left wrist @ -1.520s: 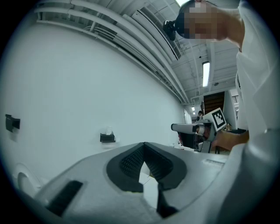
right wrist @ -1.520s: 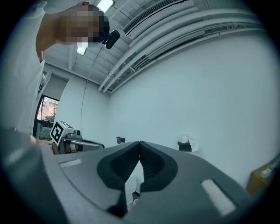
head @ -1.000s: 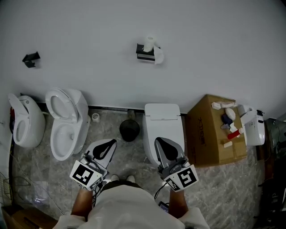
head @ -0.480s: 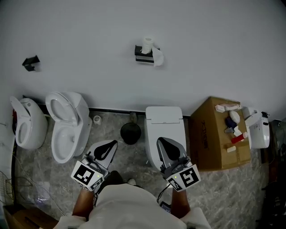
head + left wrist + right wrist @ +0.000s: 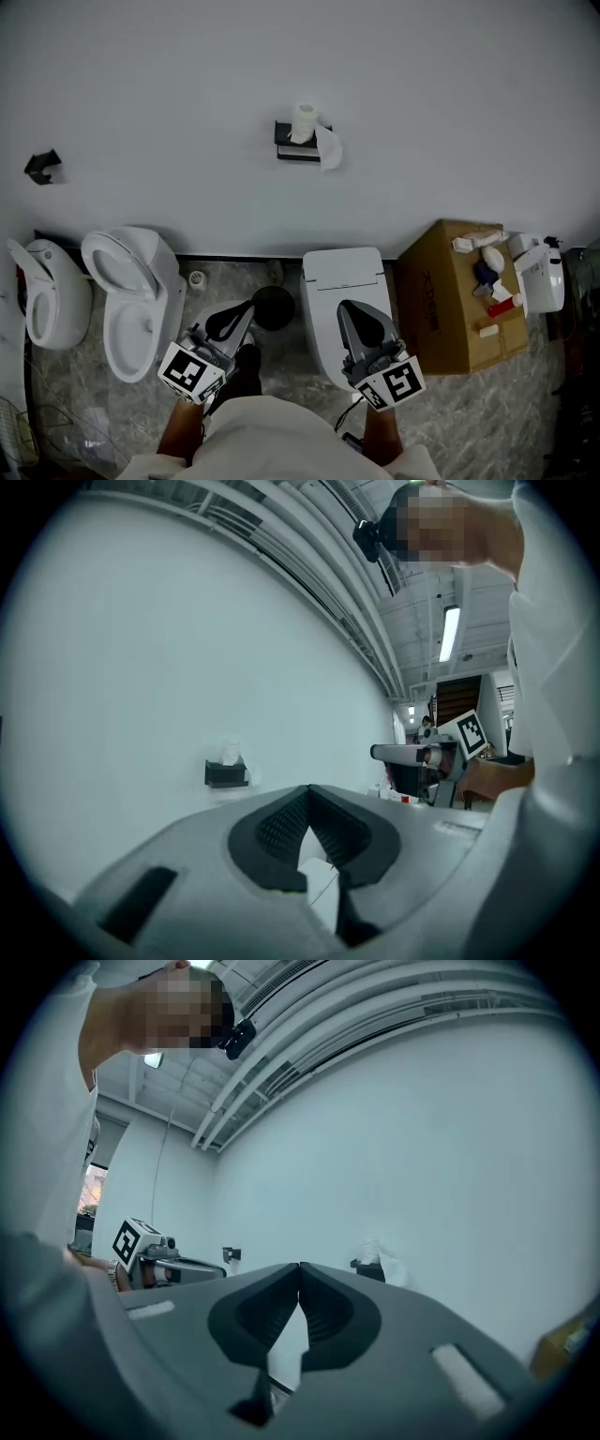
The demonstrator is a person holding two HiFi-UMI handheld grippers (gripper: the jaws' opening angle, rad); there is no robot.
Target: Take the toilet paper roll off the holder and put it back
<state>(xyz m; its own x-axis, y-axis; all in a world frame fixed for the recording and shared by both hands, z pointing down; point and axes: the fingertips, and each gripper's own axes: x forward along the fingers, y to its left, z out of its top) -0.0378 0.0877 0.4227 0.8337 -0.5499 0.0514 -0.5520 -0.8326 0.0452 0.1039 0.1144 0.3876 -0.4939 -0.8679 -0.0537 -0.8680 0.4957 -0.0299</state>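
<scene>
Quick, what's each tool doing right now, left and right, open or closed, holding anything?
Left tool: closed, jaw tips together, holding nothing.
Right tool: closed, jaw tips together, holding nothing.

Holder (image 5: 292, 153) carries roll (image 5: 304, 122); floor (image 5: 525, 412) carries toilets (image 5: 339, 272), box (image 5: 436, 300).

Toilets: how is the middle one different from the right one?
The middle toilet has its lid up, bowl showing; the right toilet has its lid shut. The middle toilet is rounded; the right toilet is boxy. Both are white.
</scene>
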